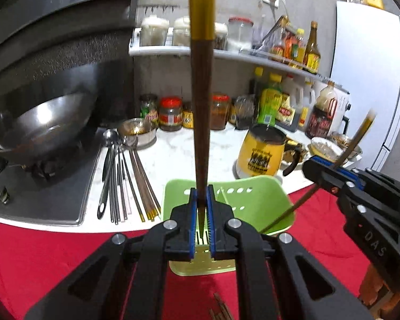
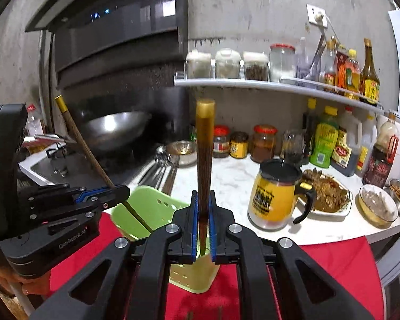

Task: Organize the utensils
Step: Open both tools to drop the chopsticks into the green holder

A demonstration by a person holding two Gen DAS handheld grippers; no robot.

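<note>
A green perforated utensil holder [image 1: 253, 194] stands on a red cloth, just beyond both grippers. My left gripper [image 1: 202, 189] is shut on the thin tip of a brown chopstick [image 1: 202, 93] with a gold cap, held upright over the holder. In the right wrist view that gripper [image 2: 120, 189] comes in from the left, its chopstick [image 2: 80, 138] slanting into the holder [image 2: 146, 205]. My right gripper [image 2: 203, 194] has a second brown chopstick [image 2: 205, 146] between its blue pads. This chopstick looks blurred and loose, with slim gaps either side and its lower end over the holder.
Loose spoons and chopsticks [image 1: 125, 181] lie on the white counter beside the stove with a wok [image 1: 45, 122]. A yellow lidded mug [image 1: 261, 154], a food plate [image 2: 328, 194], bowls, jars and bottles crowd the counter behind. The red cloth [image 1: 40, 261] covers the near surface.
</note>
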